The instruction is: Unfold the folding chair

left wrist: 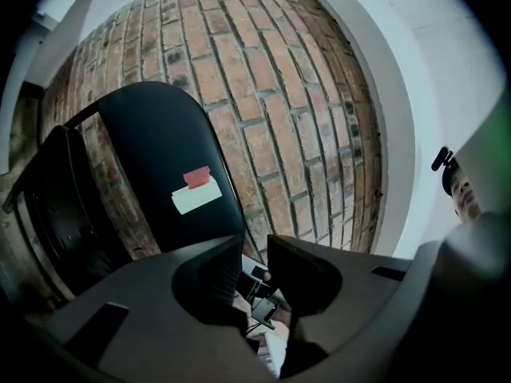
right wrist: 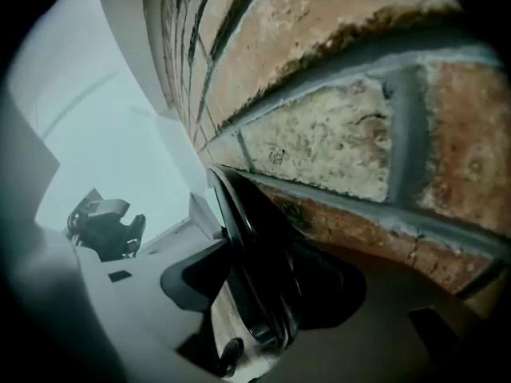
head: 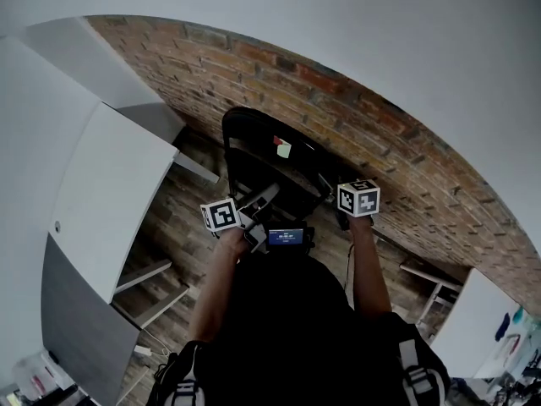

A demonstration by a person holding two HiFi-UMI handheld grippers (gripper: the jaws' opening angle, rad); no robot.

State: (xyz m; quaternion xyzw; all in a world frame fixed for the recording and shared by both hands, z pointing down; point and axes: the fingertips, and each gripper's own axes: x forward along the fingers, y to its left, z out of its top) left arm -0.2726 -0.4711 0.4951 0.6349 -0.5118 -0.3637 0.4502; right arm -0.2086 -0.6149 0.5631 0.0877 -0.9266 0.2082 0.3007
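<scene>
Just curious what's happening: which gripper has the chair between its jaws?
The right gripper: a black edge of the folding chair runs between its open jaws. The left gripper has nothing between its jaws; the chair stands beyond them.

I get dim, flat light, heavy fisheye bending and black corners; the chair (head: 249,138) loses detail in shadow, while the brick wall (right wrist: 343,126) looks sharp.

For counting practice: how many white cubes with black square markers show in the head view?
2: left cube left of the black folding chair; right cube right of it. None seems hidden.
</scene>
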